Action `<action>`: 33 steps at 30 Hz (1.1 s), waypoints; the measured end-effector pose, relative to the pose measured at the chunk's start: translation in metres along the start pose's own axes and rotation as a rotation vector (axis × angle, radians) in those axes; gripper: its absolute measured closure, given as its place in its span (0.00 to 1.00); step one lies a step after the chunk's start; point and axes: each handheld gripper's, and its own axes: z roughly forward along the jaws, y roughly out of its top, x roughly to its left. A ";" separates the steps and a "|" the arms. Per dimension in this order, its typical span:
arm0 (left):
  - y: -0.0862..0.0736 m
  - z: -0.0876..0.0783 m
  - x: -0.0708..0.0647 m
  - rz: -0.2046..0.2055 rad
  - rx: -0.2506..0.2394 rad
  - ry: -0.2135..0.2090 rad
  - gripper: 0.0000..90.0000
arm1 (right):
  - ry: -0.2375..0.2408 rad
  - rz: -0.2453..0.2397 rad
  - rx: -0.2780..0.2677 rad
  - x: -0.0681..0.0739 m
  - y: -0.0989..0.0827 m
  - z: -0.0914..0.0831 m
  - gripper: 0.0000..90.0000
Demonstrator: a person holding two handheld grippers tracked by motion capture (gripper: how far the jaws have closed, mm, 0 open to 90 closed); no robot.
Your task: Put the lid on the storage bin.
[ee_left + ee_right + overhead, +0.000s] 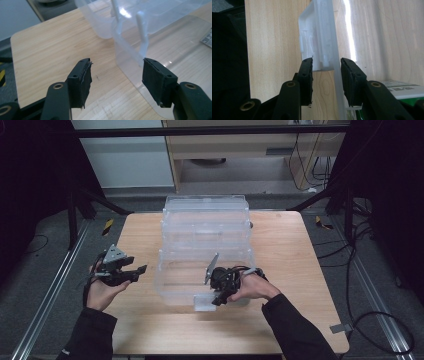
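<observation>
A clear plastic storage box (205, 235) stands in the middle of the wooden table (285, 255), its lid tipped back behind it. My right gripper (216, 299) is at the box's front wall, where its jaws straddle the white latch (314, 37) and the wall behind it. Both pads of the right gripper (326, 65) press on them. My left gripper (141, 272) is held above the table to the left of the box, apart from it. In the left gripper view the left gripper (116, 75) is open with nothing between its jaws, and the box corner (130, 50) lies just ahead.
A green packet with a white label (407, 92) lies inside the box by the front wall. Bare tabletop (50, 50) stretches left of the box. Dark curtains and metal rails flank the table, and cables lie on the floor to the right.
</observation>
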 end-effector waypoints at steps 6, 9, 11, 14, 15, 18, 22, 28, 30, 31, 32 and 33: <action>0.019 0.002 -0.004 0.094 -0.009 -0.061 0.44 | -0.004 -0.004 -0.004 0.001 0.000 0.000 0.71; 0.032 0.001 -0.006 0.150 -0.037 -0.097 0.45 | -0.005 -0.005 -0.001 0.001 -0.001 0.000 0.71; 0.038 0.002 -0.008 0.170 -0.042 -0.112 0.45 | -0.008 -0.012 -0.004 0.002 -0.001 0.000 0.71; 0.047 0.001 -0.009 0.202 -0.032 -0.125 0.45 | -0.010 -0.013 -0.007 0.002 -0.001 0.000 0.71; 0.050 0.001 -0.009 0.209 -0.033 -0.130 0.45 | -0.010 -0.014 -0.007 0.002 -0.001 0.000 0.71; 0.059 -0.001 -0.009 0.233 -0.041 -0.147 0.45 | -0.013 -0.018 -0.007 0.002 -0.001 0.000 0.71; 0.071 -0.004 -0.009 0.269 -0.043 -0.159 0.46 | -0.013 -0.025 -0.008 0.002 -0.001 0.000 0.71; 0.092 -0.008 -0.009 0.336 -0.045 -0.177 0.46 | -0.015 -0.027 -0.007 0.003 -0.001 0.000 0.70; 0.099 -0.008 -0.010 0.358 -0.046 -0.181 0.47 | -0.017 -0.025 -0.005 0.003 -0.001 0.000 0.70; 0.104 -0.007 -0.011 0.373 -0.042 -0.180 0.47 | -0.017 -0.024 -0.006 0.003 -0.001 0.001 0.70; 0.107 -0.007 -0.012 0.382 -0.043 -0.181 0.47 | -0.016 -0.025 -0.001 0.004 -0.001 0.000 0.70; 0.112 -0.007 -0.012 0.394 -0.041 -0.184 0.47 | -0.019 -0.024 -0.004 0.004 -0.001 0.001 0.70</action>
